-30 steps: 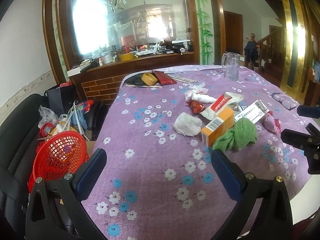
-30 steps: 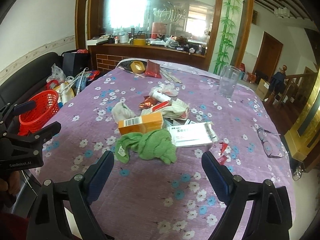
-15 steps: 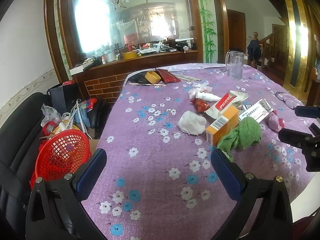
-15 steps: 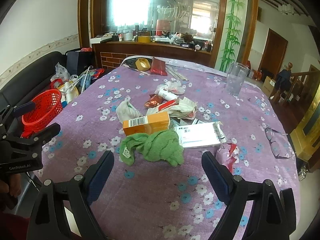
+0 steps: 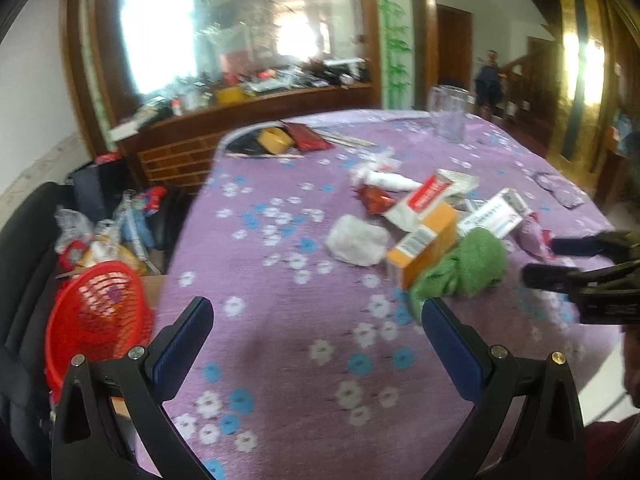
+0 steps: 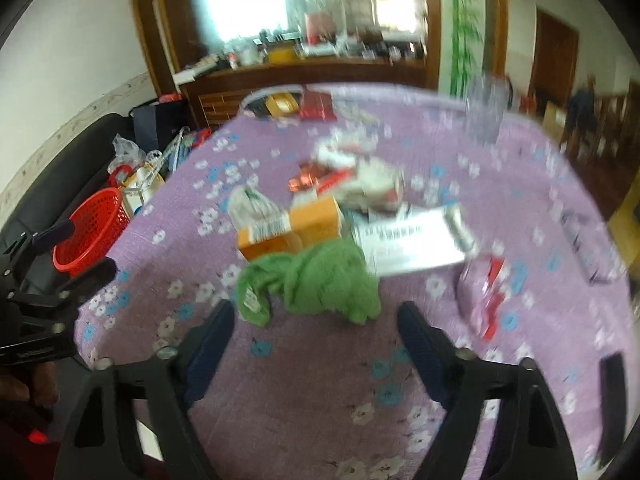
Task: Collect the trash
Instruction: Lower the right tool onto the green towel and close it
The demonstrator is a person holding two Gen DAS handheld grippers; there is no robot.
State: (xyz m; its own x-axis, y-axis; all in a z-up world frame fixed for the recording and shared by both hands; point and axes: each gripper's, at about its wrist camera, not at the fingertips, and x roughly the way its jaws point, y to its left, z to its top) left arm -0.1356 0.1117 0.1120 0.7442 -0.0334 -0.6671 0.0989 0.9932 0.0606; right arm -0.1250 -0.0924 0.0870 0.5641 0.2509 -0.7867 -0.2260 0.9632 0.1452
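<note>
no text is legible, perhaps owing to blur.

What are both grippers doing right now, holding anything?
Left gripper: open, empty, over bare purple tablecloth.
Right gripper: jaws closing, nothing between them yet; green cloth lies just ahead.

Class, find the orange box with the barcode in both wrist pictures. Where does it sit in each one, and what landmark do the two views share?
Left wrist view: the orange box lies right of centre, between the white tissue wad and the green cloth.
Right wrist view: the orange box lies near the centre, just behind the green cloth.
Shared landmark: the red basket off the table's left edge.
</note>
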